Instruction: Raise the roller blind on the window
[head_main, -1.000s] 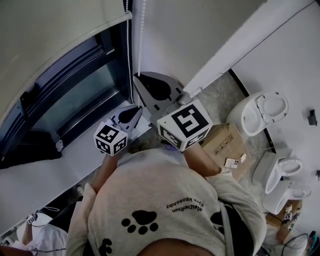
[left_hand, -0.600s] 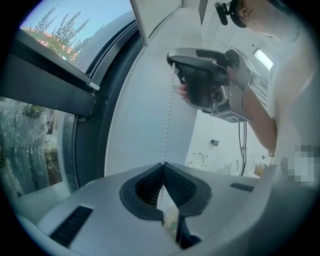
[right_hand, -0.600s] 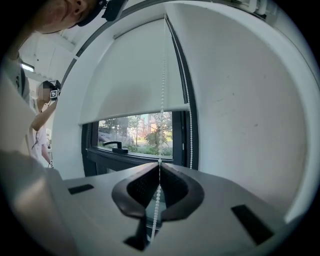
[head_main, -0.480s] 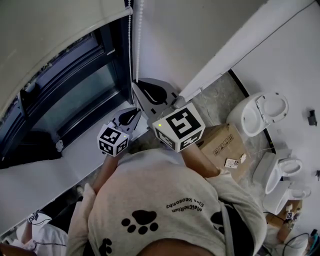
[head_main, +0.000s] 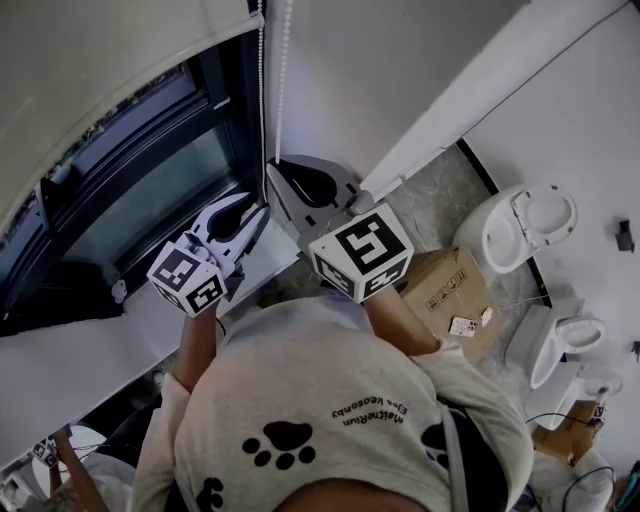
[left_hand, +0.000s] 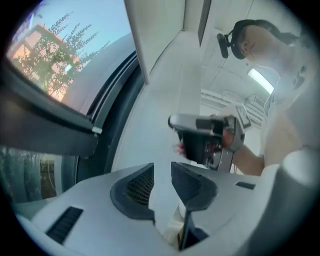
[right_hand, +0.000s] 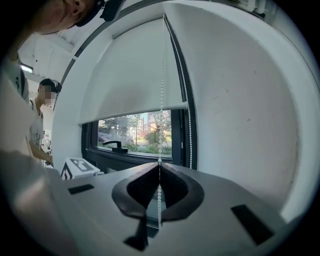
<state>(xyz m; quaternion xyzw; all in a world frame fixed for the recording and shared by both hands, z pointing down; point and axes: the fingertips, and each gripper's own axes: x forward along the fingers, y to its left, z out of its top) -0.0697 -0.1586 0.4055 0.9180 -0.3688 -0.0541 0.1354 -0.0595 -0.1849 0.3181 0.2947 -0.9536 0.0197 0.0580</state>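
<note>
White wall (right_hand: 240, 110) and window (right_hand: 135, 136); the roller blind (right_hand: 135, 75) is shown covering the upper pane. Its bead chain (right_hand: 161, 75) is clamped in the closed right claw (right_hand: 159, 167). The left claw (left_hand: 162, 170), just opened and empty, is judged due a fresh grip higher on the chain.
</note>
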